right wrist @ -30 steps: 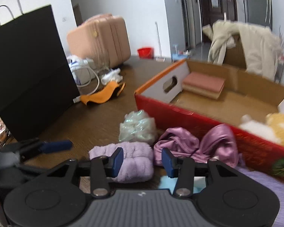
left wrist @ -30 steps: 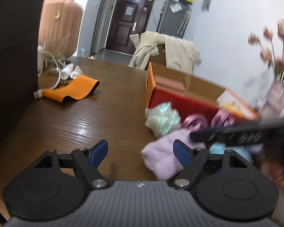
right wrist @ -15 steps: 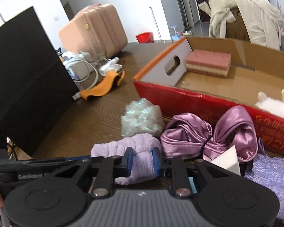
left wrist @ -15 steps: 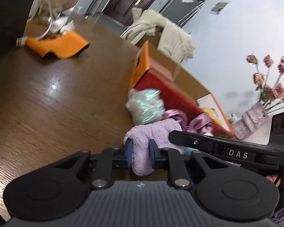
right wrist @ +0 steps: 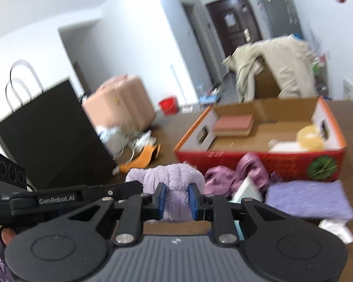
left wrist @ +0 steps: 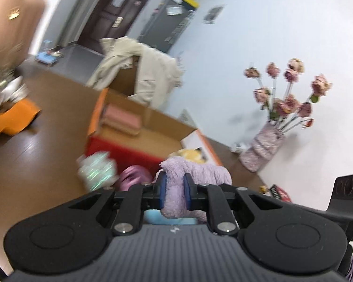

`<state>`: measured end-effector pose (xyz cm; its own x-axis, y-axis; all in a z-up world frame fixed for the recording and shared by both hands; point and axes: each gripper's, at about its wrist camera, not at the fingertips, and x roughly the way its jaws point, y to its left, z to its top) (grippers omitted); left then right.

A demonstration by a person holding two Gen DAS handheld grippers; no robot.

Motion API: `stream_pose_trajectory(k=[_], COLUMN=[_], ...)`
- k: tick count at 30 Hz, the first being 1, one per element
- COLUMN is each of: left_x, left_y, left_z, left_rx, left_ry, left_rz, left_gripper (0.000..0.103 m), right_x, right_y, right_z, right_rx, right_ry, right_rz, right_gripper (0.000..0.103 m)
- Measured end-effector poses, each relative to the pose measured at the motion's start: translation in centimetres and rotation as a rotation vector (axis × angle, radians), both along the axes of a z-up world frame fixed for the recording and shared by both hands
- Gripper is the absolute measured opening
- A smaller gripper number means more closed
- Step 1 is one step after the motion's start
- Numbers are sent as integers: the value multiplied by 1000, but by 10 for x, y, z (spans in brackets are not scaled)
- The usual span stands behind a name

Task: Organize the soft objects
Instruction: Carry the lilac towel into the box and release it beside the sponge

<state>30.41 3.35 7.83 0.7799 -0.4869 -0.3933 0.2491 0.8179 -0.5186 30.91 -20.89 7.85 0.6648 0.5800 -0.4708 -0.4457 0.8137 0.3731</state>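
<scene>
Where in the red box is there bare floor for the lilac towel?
Bare cardboard floor lies between the pink sponge block and the plush toy. Outside the red box, the front is crowded with satin cloth and a purple mat.

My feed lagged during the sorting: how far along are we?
Done: a pink folded cloth and a yellow plush toy lie in the red box. In hand: both hand-held grippers, left and right, clamp the lilac fluffy towel. Left: the satin cloth, purple knit piece and iridescent bundle.
</scene>
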Motion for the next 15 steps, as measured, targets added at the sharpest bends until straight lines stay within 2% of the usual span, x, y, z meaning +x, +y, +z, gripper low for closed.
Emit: stream_pose_trajectory(k=[4,7,10,15], left_x=[66,130,207,308], left_y=[-33,-62,-89,-116], left_z=[30,37,22,-29], left_rx=[3,41,57,52], left_ry=[-17,-8,67,234], left_rz=[-72,-99,-115,-74], left_gripper=[15,15,15,15], right_x=[19,58,119,230], right_y=[-28,-48,-63,-82], right_z=[25,43,48,18], right_rx=[-6,-20,-63,-131], right_ry=[-70,-105,-79,37], right_rz=[-71,-123,-166,-236], right_gripper=[20,20,20,20])
